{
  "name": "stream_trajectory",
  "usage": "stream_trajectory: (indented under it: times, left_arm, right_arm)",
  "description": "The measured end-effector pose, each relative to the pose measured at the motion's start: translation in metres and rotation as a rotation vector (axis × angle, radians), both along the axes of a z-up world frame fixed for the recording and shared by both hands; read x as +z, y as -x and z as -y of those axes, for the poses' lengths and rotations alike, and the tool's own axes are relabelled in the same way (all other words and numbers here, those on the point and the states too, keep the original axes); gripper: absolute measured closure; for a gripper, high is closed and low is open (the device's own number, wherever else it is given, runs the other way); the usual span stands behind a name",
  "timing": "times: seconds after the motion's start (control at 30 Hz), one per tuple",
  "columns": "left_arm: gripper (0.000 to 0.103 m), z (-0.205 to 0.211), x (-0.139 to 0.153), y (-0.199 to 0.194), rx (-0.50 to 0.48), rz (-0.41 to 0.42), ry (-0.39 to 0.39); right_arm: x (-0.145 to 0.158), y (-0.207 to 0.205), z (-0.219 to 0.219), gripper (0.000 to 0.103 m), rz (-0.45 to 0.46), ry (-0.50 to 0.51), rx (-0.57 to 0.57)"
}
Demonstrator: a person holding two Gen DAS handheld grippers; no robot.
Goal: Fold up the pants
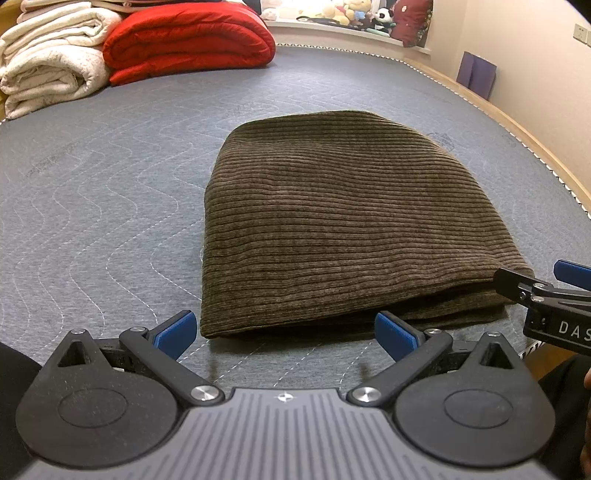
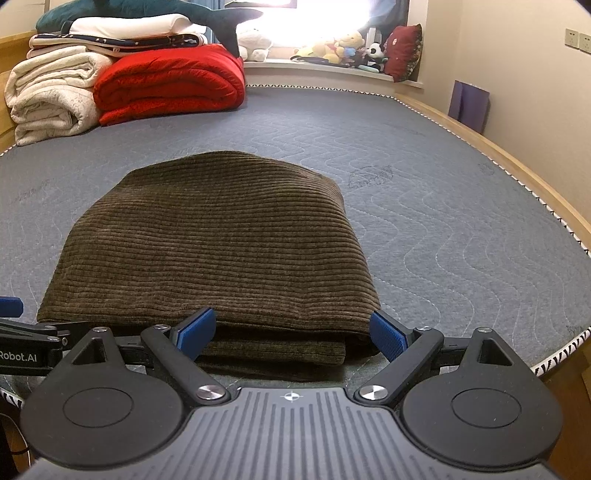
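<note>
Folded pants (image 1: 343,229) lie on the mattress (image 1: 110,177).
Both grippers, left (image 1: 285,332) and right (image 2: 291,332), are spread, pinching nothing; only the right view shows a toy shark (image 2: 207,14) atop the bedding.

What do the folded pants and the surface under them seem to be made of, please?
The pants look like soft wide-ribbed corduroy or chenille in olive brown, matte: raised parallel cords run across them. The mattress looks like grey knit fabric, quilted: pale wavy stitch lines cross it. Fibre content cannot be told.
</note>
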State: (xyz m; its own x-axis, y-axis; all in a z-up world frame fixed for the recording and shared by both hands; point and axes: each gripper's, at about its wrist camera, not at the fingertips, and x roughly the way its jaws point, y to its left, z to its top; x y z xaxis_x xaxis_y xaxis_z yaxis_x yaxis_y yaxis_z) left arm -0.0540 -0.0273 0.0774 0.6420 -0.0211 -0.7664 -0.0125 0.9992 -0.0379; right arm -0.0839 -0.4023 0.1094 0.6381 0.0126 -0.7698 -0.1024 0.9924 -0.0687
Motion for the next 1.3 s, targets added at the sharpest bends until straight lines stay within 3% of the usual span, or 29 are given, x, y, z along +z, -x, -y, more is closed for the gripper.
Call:
stream_trajectory:
  times: [1.3]
  left_arm:
    - [0.0, 0.0018, 0.0007, -0.001, -0.005, 0.001, 0.005]
  right_arm:
    - [-0.0026, -0.0005, 0.0016, 0.012, -0.003, 0.01, 0.014]
